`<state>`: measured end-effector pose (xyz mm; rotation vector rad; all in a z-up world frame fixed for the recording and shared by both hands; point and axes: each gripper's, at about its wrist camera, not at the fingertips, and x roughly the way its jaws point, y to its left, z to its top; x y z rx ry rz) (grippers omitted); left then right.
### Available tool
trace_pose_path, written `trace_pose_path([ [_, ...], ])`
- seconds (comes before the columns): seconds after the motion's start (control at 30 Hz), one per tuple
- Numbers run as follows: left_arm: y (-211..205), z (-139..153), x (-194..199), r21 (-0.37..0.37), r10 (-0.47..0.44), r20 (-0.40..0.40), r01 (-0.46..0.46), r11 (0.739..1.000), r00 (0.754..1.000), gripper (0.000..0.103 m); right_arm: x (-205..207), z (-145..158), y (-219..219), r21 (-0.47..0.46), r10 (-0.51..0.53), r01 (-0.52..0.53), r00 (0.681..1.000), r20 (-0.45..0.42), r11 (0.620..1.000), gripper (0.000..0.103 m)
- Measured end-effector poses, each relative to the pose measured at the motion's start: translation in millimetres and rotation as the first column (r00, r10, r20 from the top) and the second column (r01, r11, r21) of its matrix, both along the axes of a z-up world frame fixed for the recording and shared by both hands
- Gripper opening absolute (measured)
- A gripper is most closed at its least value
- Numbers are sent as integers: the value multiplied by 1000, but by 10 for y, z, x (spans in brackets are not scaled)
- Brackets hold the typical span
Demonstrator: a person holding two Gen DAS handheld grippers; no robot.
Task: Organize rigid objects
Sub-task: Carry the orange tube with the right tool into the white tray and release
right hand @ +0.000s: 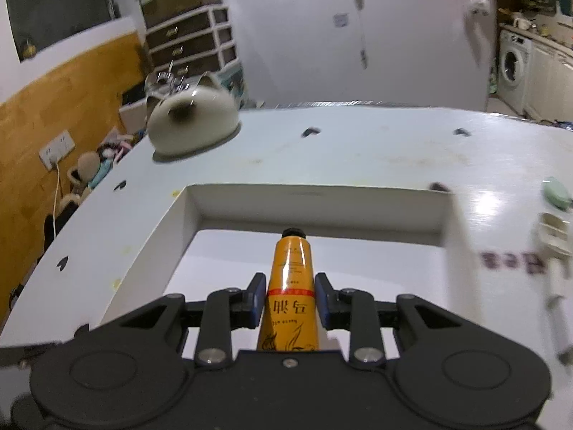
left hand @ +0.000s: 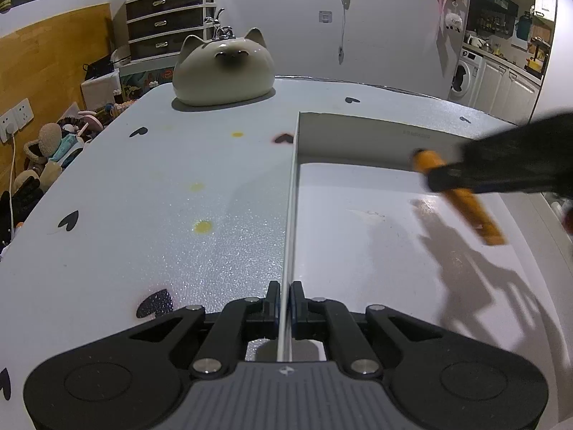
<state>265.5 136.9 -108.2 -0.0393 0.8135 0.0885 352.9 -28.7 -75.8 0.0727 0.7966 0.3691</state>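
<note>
Left gripper [left hand: 284, 299], bottom centre of the left wrist view: jaws pressed together on the thin left wall of the white box [left hand: 292, 215], pinning it. The box floor fills the right half of the frame and looks bare. At right, over the box, the right gripper [left hand: 451, 181] carries the orange tube [left hand: 462, 197], tilted, black cap toward the far wall; its shadow falls on the box floor. A cat-shaped ceramic piece [left hand: 224, 71] sits upper left on the tabletop [left hand: 143, 215].

Right wrist view: right gripper [right hand: 290, 299] clamped on the orange tube [right hand: 292, 286] at mid-body, cap pointing up-frame over the white box [right hand: 322, 200].

Judgement: the tube is not yet placed. A green item [right hand: 557, 193] and a blurred white item [right hand: 553, 251] at the right edge remain outside the box, so the task looks early.
</note>
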Motion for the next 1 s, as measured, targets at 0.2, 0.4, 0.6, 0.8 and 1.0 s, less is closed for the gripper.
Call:
trace_pose_path([
  [0.2,-26,-2,0,18,-2,-1,2,1000,1000,6,269,-130,312,36,11,-8,997,-72,999,30],
  [0.4,-21,0,-10,13,1,1,-1,1000,1000,6,347,-179,588,12,27,-27,998,-61,1000,30],
  [0.6,-32,1,-19,17,1,0,-1,1000,1000,7,388,-215,645,9,16,-15,997,-81,1000,37],
  [0.8,-33,-1,-19,19,0,0,0,1000,1000,7,328,-157,625,-2,28,-28,997,-73,1000,56],
  [1.0,-33,-1,-9,27,-1,0,1,1000,1000,7,235,-128,539,-27,32,-34,997,-65,999,58],
])
